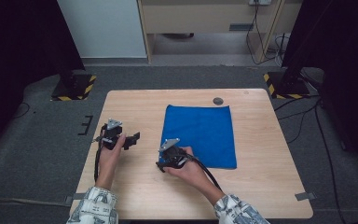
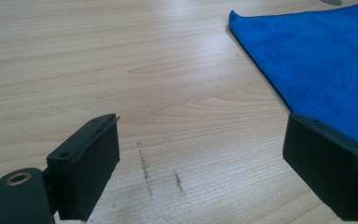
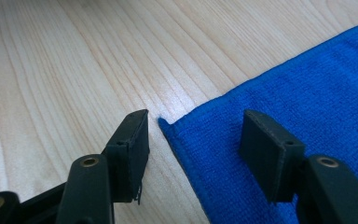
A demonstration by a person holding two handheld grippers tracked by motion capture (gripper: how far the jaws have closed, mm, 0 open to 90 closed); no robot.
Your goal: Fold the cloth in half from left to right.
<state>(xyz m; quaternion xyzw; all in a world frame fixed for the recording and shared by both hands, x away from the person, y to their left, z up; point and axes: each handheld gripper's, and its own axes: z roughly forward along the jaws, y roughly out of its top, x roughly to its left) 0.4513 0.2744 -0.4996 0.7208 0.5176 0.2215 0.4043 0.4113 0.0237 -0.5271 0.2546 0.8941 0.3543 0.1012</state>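
A blue cloth (image 1: 205,130) lies flat on the wooden table (image 1: 135,102), right of centre. My right gripper (image 1: 161,163) is low at the cloth's near-left corner. In the right gripper view its jaws (image 3: 196,119) stand open astride that corner of the cloth (image 3: 307,93), one jaw over bare wood and the other over the cloth, neither pressing on it. My left gripper (image 1: 133,138) hovers over bare wood left of the cloth. It is wide open (image 2: 203,130) with nothing between its jaws, and the cloth's edge (image 2: 321,60) lies to its right.
A small dark round disc (image 1: 218,101) sits on the table just beyond the cloth's far edge. Stands with yellow-and-black striped bases (image 1: 72,88) (image 1: 286,86) rest on the floor past the table's far corners, with cables on the right.
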